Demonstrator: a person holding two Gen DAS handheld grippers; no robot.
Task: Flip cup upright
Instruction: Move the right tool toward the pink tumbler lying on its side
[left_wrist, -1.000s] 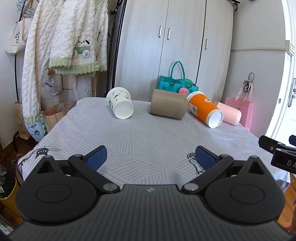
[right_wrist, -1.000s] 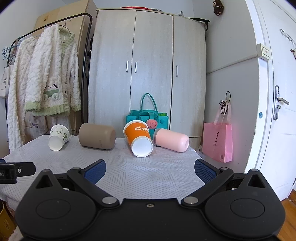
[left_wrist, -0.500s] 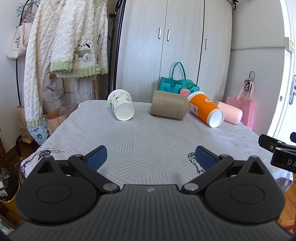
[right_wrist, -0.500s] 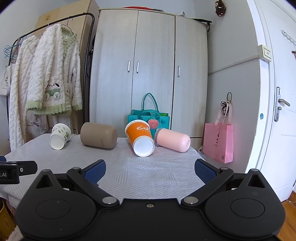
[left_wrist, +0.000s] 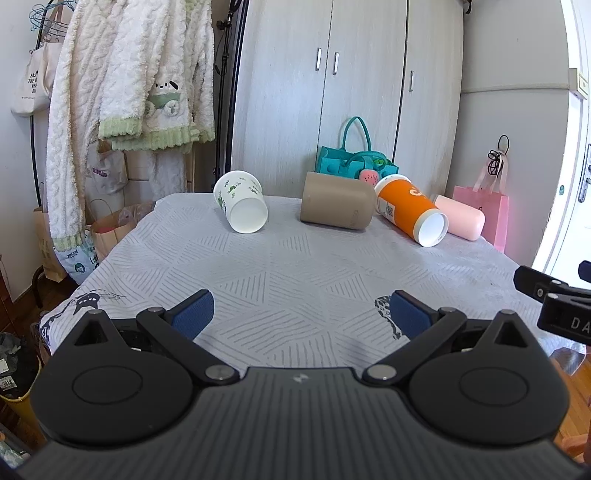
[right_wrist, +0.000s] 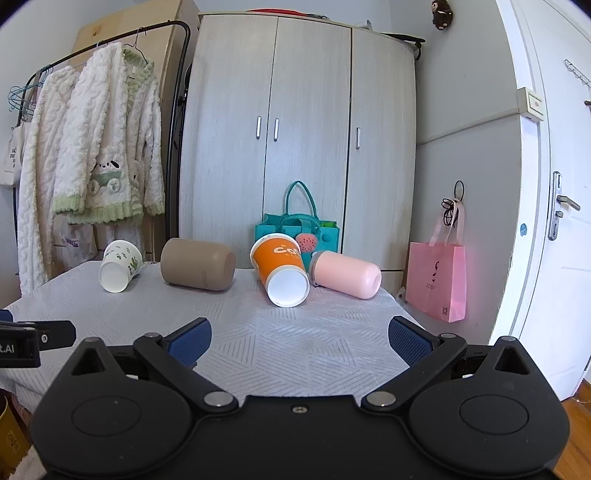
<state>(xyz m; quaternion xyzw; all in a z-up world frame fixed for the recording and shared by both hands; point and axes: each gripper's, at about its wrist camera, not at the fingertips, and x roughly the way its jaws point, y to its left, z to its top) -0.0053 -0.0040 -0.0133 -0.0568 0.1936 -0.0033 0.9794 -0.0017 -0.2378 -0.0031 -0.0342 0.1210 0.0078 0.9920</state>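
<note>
Several cups lie on their sides along the far edge of the cloth-covered table (left_wrist: 295, 266): a white leaf-print cup (left_wrist: 242, 206), a tan cup (left_wrist: 336, 206), an orange cup (left_wrist: 410, 214) and a pink cup (left_wrist: 460, 218). The right wrist view shows them too: white (right_wrist: 120, 266), tan (right_wrist: 197, 264), orange (right_wrist: 280, 271), pink (right_wrist: 345, 271). My left gripper (left_wrist: 301, 314) is open and empty over the near table edge. My right gripper (right_wrist: 299, 338) is open and empty, also at the near edge, to the right of the left one.
A teal bag (left_wrist: 354, 162) stands behind the cups against a grey wardrobe (left_wrist: 332, 92). A pink paper bag (right_wrist: 436, 280) hangs at the right by a door. Robes hang on a rack (left_wrist: 129, 92) at the left. Bags sit on the floor left of the table.
Both grippers have risen slightly and tilted; the cups sit a little lower in both views. Nothing was touched and the jaws stay open.
</note>
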